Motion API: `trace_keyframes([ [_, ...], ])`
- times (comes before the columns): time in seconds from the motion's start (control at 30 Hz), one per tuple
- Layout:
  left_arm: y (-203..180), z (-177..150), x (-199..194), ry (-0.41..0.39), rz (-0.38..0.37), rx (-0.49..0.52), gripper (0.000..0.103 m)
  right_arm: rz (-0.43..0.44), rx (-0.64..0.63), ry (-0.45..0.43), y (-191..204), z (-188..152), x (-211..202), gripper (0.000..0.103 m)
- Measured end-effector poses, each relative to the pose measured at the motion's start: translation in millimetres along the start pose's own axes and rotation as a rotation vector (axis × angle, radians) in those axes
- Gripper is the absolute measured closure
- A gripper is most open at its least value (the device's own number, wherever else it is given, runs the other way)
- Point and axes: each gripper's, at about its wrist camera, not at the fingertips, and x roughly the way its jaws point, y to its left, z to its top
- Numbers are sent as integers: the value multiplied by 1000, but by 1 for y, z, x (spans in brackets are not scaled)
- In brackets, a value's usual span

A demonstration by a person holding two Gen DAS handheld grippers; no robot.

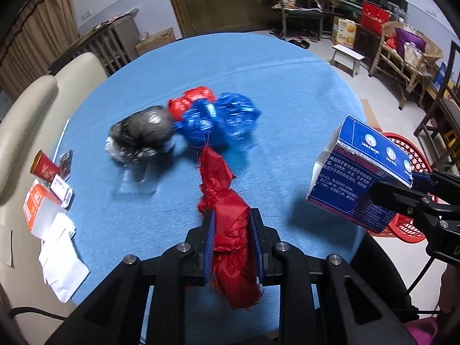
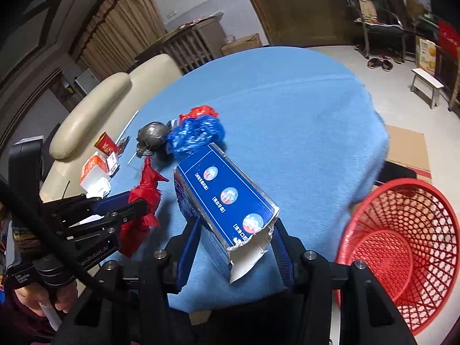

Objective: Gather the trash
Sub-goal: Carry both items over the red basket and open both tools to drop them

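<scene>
Left hand-held gripper (image 1: 231, 241) clamped on a red rag (image 1: 227, 218), pinched mid-length so both frayed ends hang free, lifted clear of the blue counter (image 1: 287, 86). Right hand-held gripper (image 2: 234, 247) closed on a blue box (image 2: 227, 198), gripped across its sides near the torn open end, tilted, held above the counter edge. Both loads carried off the surface, likely so one trip dumps two pieces. Red basket (image 2: 402, 230) on the floor just past the counter edge, on the right, mouth open and seemingly empty; box nearer to it than rag, so probably first in. Still lying mid-counter: blue bag (image 1: 221, 118), red bag (image 1: 191, 100) and grey bag (image 1: 142, 132), bunched and touching. Orange carton (image 1: 36, 204), red tube (image 1: 46, 168) and white paper (image 1: 61, 258) along the counter's left edge, untouched, beside a cream sofa (image 1: 26, 115).
</scene>
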Motion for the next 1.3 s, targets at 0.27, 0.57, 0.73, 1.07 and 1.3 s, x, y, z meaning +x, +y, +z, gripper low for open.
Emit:
trace_keyframes([
  [0.27, -40, 10, 4, 13, -43, 76, 78, -41, 68, -13, -40, -12, -23, 51],
  [0.57, -90, 32, 2, -2, -103, 197, 78, -91, 181, -58, -96, -14, -53, 51],
  [0.73, -124, 52, 2, -12, -174, 267, 78, -132, 225, -67, -124, -16, -67, 51],
  [1.07, -188, 66, 21, 55, -338, 375, 77, -223, 349, -24, -189, -35, -85, 48],
  [1.3, -214, 67, 26, 76, -428, 399, 54, -226, 437, 24, -216, -45, -84, 45],
])
